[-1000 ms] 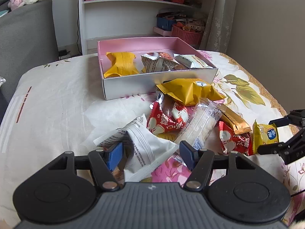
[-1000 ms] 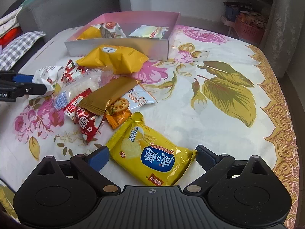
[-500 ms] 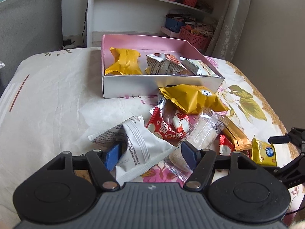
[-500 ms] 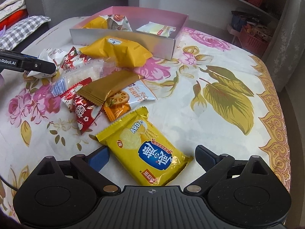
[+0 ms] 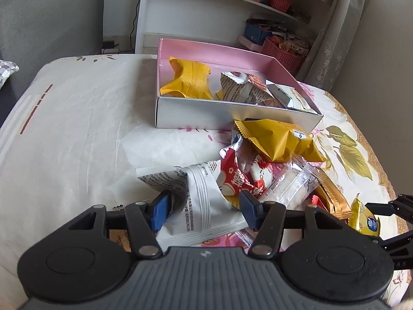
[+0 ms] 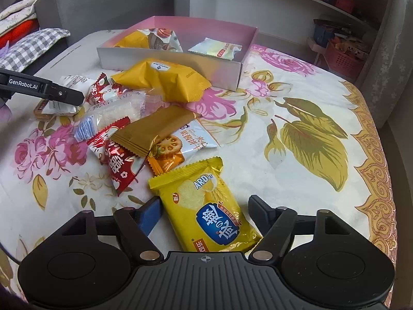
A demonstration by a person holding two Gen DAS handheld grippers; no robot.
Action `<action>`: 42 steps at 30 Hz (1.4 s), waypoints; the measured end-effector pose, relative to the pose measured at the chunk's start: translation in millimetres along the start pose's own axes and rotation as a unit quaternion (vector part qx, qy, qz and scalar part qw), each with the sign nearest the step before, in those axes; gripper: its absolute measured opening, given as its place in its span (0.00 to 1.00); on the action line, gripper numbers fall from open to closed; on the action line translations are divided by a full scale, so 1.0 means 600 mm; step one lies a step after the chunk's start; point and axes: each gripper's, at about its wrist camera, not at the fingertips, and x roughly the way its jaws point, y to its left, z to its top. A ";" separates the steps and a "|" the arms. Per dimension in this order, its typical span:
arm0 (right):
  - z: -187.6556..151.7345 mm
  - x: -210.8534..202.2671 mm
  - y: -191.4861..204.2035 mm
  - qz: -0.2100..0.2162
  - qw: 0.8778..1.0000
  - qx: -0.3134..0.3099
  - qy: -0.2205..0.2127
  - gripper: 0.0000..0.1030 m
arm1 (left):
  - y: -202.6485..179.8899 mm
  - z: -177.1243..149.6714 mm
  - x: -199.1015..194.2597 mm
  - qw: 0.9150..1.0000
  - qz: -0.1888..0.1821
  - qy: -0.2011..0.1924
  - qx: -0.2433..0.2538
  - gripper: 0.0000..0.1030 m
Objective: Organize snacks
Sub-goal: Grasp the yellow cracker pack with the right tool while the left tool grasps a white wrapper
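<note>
A pink-lined box (image 5: 196,115) (image 6: 180,60) holds a few snack packets. In front of it lies a loose pile: a large orange packet (image 5: 278,139) (image 6: 165,80), red packets (image 5: 240,178) (image 6: 121,165), a clear rice-cake packet (image 6: 113,113) and a gold-brown bar (image 6: 155,129). My left gripper (image 5: 205,210) is open, its fingers on either side of a white packet (image 5: 204,206) (image 6: 62,103). My right gripper (image 6: 204,211) is open around a yellow chip packet (image 6: 209,206) (image 5: 366,219).
The snacks lie on a floral bedspread (image 6: 296,118). A white shelf unit (image 5: 206,13) and a red basket (image 5: 284,54) stand behind the bed. A grey sofa (image 5: 51,20) with a checked pillow (image 6: 28,49) stands at the left.
Both grippers have moved forward and lower over their packets. The left fingers have narrowed around the white packet, and the right fingers around the yellow chip packet.
</note>
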 end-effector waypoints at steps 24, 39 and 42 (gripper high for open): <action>0.027 -0.023 0.005 -0.004 1.000 0.012 -0.027 0.44 | -0.018 0.007 -0.018 0.999 0.013 -0.010 0.037 0.27; 0.038 -0.021 -0.003 -0.002 0.999 0.033 -0.021 0.53 | -0.035 0.008 -0.028 0.998 0.007 -0.020 0.065 0.26; 0.034 -0.015 -0.001 -0.011 1.000 0.022 -0.017 0.71 | -0.035 0.007 -0.026 0.998 0.007 -0.015 0.065 0.26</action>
